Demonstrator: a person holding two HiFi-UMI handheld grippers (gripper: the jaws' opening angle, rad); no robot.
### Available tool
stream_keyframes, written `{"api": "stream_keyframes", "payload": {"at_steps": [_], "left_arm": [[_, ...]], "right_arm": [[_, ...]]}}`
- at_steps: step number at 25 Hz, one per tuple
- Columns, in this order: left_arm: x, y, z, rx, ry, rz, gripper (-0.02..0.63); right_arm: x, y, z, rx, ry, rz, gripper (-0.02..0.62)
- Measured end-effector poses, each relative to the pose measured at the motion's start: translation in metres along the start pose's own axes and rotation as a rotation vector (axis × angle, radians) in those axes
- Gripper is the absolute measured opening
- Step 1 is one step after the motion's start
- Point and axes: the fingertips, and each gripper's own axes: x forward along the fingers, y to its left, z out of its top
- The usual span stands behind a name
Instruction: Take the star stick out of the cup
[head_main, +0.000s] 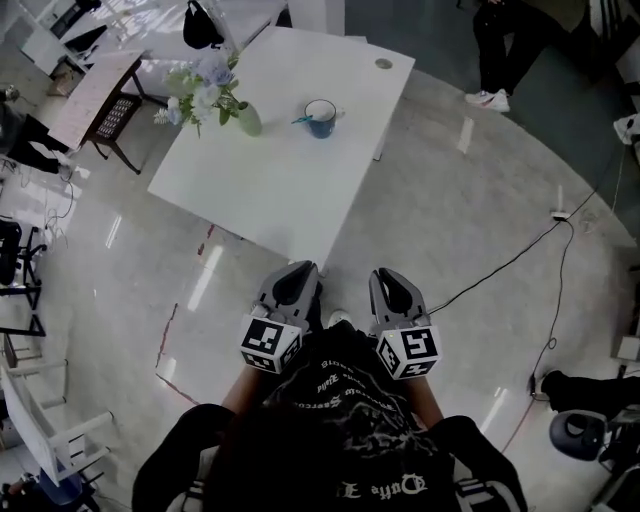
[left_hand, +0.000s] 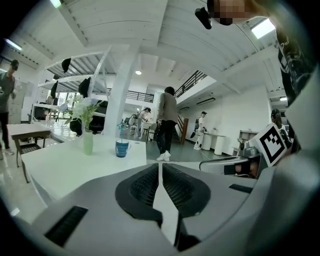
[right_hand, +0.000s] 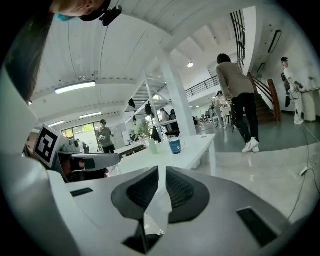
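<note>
Left hand-held gripper (head_main: 301, 268) closed, right hand-held gripper (head_main: 386, 273) barely parted, both empty, well short of the desk (head_main: 290, 175); the star stick (head_main: 302, 120) apparently sits in the cup (head_main: 321, 119), untaken.

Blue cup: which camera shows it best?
Head view: the blue cup is largest, seen from above with its open rim and handle. Both gripper views show it small and side-on, far off on the table.

One counter (head_main: 280, 175), one cup (head_main: 320, 118), one star stick (head_main: 301, 121), one vase (head_main: 249, 122), one side table (head_main: 95, 95), plus a left gripper (head_main: 297, 268) and a right gripper (head_main: 386, 273), two in all.
</note>
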Motion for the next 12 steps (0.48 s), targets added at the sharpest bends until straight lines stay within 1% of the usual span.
{"api": "stream_keyframes", "payload": {"at_steps": [4,7,10,12], "left_arm": [[0.018,0.033,0.010,-0.003,-0.016,0.026,0.025],[0.031,0.056,0.024,-0.018,-0.018,0.022,0.025],[0.046,0.087,0.036,-0.044,-0.013,0.015,0.025],[0.057,0.109,0.046,-0.044,-0.018,0.006,0.025]], "right_arm": [[0.037,-0.003,0.013,-0.007,-0.007,0.018,0.057],[0.061,-0.001,0.029,-0.016,0.006,0.019,0.060],[0.092,0.002,0.041,-0.017,0.035,0.013,0.063],[0.116,0.004,0.048,-0.021,0.049,0.008,0.066]]}}
